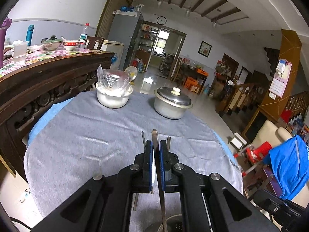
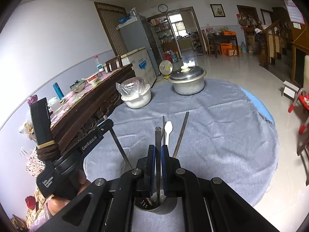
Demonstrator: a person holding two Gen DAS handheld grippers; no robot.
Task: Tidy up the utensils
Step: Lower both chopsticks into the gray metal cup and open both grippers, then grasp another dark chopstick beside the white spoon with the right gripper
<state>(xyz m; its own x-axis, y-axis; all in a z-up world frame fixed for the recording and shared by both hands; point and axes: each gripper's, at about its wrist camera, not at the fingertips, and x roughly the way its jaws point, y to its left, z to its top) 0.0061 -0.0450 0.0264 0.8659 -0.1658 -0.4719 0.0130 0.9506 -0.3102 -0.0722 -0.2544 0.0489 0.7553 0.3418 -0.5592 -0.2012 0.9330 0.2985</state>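
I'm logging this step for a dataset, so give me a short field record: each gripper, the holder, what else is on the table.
left gripper: shut on a flat metal utensil
right gripper: shut on a metal utensil
holder: perforated metal cup under the grippers, with a white spoon and metal sticks in it
table: round, grey cloth
far edge: lidded pot, white bowl with plastic wrap

Both grippers (image 1: 156, 145) (image 2: 158, 148) pitched down, fingers (image 1: 148, 154) clamped.
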